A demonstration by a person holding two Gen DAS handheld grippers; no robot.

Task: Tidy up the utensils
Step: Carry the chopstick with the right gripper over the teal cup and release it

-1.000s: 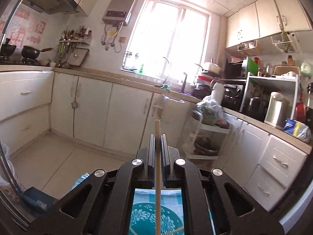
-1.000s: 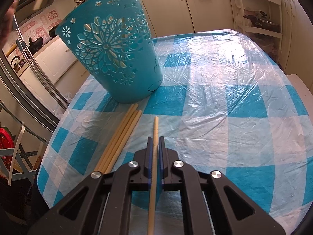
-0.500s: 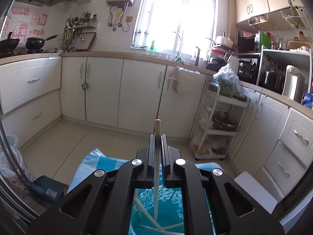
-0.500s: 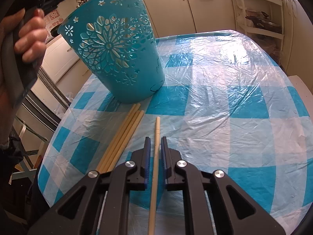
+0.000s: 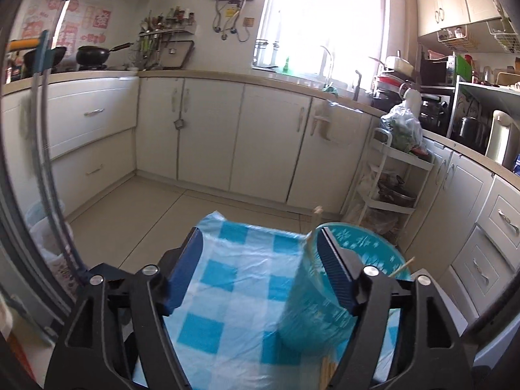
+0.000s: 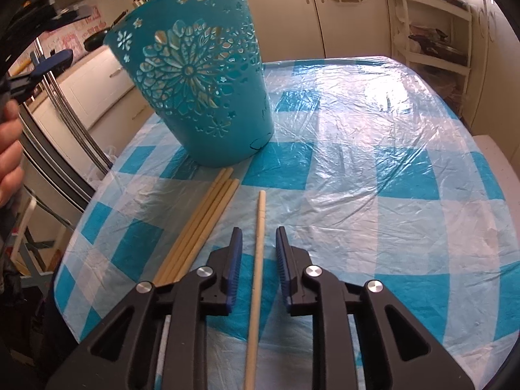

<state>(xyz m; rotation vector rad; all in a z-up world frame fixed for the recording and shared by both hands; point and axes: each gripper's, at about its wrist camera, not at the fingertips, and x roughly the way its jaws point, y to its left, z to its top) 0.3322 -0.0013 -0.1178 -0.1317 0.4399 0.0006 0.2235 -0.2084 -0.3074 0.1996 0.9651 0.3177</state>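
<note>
A teal cut-out basket (image 6: 198, 87) stands on the blue-checked table (image 6: 373, 169). My right gripper (image 6: 256, 237) is open, its jaws either side of a single wooden chopstick (image 6: 258, 250) that lies on the cloth. Several more chopsticks (image 6: 201, 224) lie bundled just to its left, pointing at the basket. My left gripper (image 5: 260, 243) is open and empty above the table, with the basket (image 5: 325, 292) behind its right finger. Chopstick ends (image 5: 317, 214) stick up out of the basket.
White kitchen cabinets (image 5: 208, 136) and a wire trolley (image 5: 393, 188) stand beyond the table's far edge. A metal chair frame (image 6: 65, 120) stands left of the table. The person's hand (image 6: 9, 156) shows at the left edge of the right wrist view.
My left gripper opened and let its chopstick drop into the basket, then drew back to the left. My right gripper opened off the single chopstick, which stays on the cloth.
</note>
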